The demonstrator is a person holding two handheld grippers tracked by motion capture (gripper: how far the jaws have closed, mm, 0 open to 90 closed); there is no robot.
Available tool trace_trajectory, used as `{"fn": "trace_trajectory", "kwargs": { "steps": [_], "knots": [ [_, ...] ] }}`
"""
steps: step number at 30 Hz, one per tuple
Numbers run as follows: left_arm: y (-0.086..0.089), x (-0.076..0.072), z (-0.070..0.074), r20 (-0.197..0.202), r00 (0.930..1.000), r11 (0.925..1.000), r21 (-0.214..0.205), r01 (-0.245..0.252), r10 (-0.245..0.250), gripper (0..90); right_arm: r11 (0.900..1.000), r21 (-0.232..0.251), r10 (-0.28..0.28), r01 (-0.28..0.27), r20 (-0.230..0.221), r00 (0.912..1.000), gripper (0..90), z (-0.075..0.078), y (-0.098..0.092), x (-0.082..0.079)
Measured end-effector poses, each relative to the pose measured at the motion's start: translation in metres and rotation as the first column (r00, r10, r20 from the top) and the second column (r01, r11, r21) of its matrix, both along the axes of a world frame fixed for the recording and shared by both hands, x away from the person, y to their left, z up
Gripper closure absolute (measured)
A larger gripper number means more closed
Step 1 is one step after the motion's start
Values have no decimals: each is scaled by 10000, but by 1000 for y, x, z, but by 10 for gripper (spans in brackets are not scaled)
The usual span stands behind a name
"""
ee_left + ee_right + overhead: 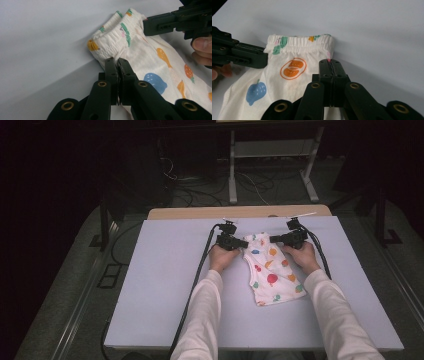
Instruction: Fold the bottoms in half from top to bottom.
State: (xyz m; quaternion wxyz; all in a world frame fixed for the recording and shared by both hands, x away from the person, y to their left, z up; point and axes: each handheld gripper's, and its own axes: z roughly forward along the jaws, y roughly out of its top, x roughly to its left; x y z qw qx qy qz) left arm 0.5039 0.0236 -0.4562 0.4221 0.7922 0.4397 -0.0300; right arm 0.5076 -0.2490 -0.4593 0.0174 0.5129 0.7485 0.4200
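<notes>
Shorts (270, 270) flat on table (165, 285); left tool (117, 61), right tool (332, 62) each clamped on waistband edge.

The garment (270, 270) is white, printed with fruit: red, orange, yellow, green and blue in the high view. Beside the black left gripper (117, 61), its gathered waistband (112, 42) carries a yellow and a green mark, with a blue fruit and an orange drumstick shape lower. Left of the black right gripper (332, 62) sit an orange ring motif and a blue strawberry. The table (165, 280) is pale lavender-blue; the sleeves (205, 320) are white.
</notes>
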Motion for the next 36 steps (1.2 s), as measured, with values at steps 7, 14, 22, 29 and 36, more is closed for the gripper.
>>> {"fn": "trace_trajectory", "kwargs": {
  "steps": [7, 14, 22, 29, 36],
  "knots": [
    [0, -2, 5, 303, 9994, 9999, 12, 163, -163, 879, 9999, 57, -103, 102, 125, 9999, 883, 6, -6, -3],
    [-1, -7, 15, 686, 9969, 9992, -20, 393, -391, 881, 9995, -97, -291, 296, 513, 9983, 883, 18, -12, -9],
    [-5, -14, 28, 1223, 9909, 9982, -135, 586, -565, 881, 9994, 100, -348, 340, 972, 9947, 883, 26, -18, -15],
    [-7, -17, 33, 1327, 9884, 9967, -256, 775, -735, 882, 9979, 561, -373, 311, 1127, 9929, 882, 24, -24, -20],
    [-2, -25, 36, 1443, 9867, 9956, -444, 826, -754, 881, 9976, 696, -49, -54, 1470, 9891, 882, 29, -26, -30]
  ]
}}
